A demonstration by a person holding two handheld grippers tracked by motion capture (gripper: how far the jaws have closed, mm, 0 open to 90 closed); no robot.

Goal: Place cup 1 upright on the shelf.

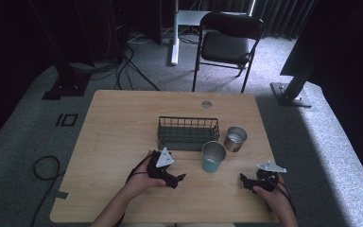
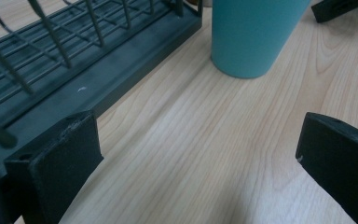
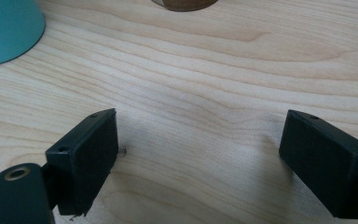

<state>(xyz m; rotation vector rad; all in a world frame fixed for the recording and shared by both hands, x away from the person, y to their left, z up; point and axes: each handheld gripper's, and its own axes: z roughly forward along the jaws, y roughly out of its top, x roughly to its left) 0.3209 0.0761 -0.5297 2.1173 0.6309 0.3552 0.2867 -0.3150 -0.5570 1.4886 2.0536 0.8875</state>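
Observation:
A teal cup [image 1: 213,157] stands upright near the table's middle front, with a metal cup [image 1: 235,138] just behind it to the right. A dark wire basket [image 1: 187,133] sits left of the metal cup. My left gripper [image 1: 177,179] rests low on the table left of the teal cup, open and holding nothing. In the left gripper view the left gripper [image 2: 200,158] is wide apart over bare wood, with the teal cup [image 2: 254,32] ahead and the basket [image 2: 74,70] beside its left jaw. My right gripper [image 1: 245,180], right of the teal cup, is open; the right gripper [image 3: 200,149] spans bare wood.
The wooden table [image 1: 118,123] has a round cable hole [image 1: 206,104] at its back edge. A black folding chair [image 1: 227,45] stands behind the table. In the right gripper view the teal cup [image 3: 7,28] is at top left and the metal cup's base [image 3: 184,3] at top middle.

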